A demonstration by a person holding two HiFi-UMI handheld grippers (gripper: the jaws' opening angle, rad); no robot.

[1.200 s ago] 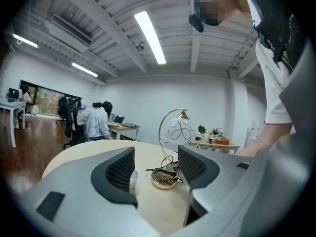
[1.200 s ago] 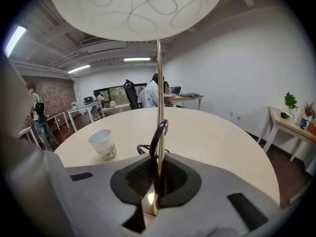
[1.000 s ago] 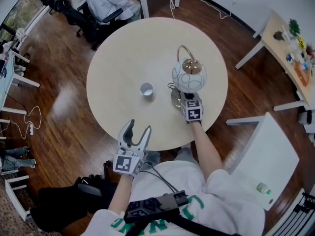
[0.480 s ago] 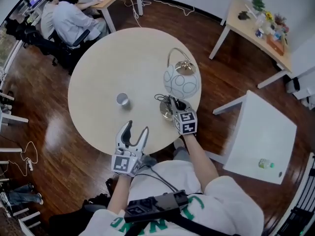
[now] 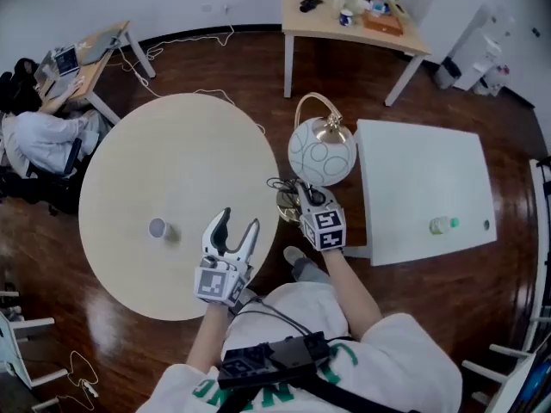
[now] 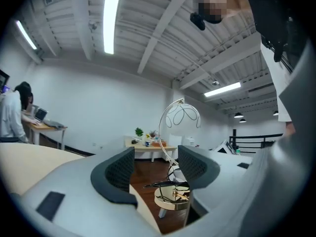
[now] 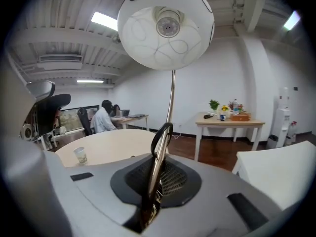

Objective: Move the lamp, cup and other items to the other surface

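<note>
The head view looks steeply down from above the person onto the round table [image 5: 172, 170], the white table [image 5: 413, 179] and the lamp [image 5: 321, 151] between them. The left gripper view, low behind its jaws, faces level toward the nearby lamp. The right gripper view looks up the lamp's stem from very close. All three show the wooden desk [image 5: 344, 15].

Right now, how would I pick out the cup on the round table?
Find the large round beige table. On its left half in the head view stands a small white paper cup, the only thing standing on that top; the white square table nearby carries a small greenish bottle instead.
</note>
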